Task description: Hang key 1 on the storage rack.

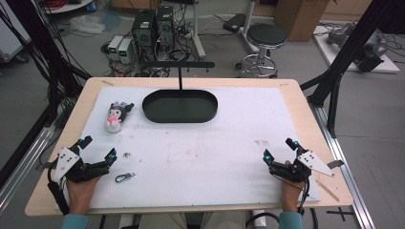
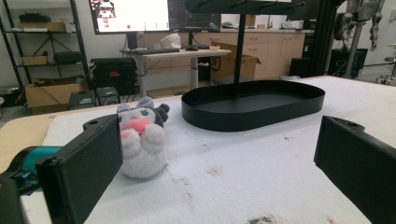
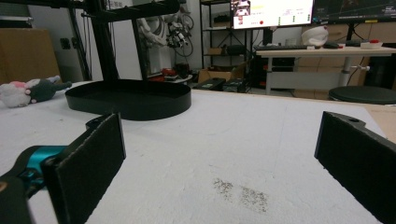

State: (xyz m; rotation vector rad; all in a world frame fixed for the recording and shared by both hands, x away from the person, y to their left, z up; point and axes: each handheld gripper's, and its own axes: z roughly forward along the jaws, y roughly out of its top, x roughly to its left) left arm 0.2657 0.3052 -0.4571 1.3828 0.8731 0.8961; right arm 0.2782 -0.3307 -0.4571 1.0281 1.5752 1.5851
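Your left gripper (image 1: 99,148) sits near the bottom-left corner of the white foam mat (image 1: 229,143), jaws spread wide, nothing between them. Your left hand (image 1: 82,191) is wrapped around its handle at the table's near edge. In the left gripper view the two black jaws stand far apart at the frame sides, and between them you look across the mat at the small white-and-pink plush toy with dark ears (image 2: 141,139).

That plush toy (image 1: 116,116) lies on the mat just left of the black oval metal tray with the upright T-bar stand (image 1: 180,106), close but not touching it. It is well ahead of your left gripper, toward the far side of the mat.

A small silver metal carabiner clip (image 1: 124,177) lies on the mat just right of your left gripper, on the near side. A tiny metallic bit (image 1: 127,154) lies a little beyond the clip, also near the left gripper; too small to tell what it is.

Your right gripper (image 1: 278,149) sits near the bottom-right corner of the mat, jaws also spread wide and holding nothing, your right hand (image 1: 290,188) behind it. In the right gripper view the tray (image 3: 128,99) is ahead to the left, with the plush toy (image 3: 28,91) at the far left beyond the tray. Dark specks (image 3: 240,192) mark the mat between the right jaws.
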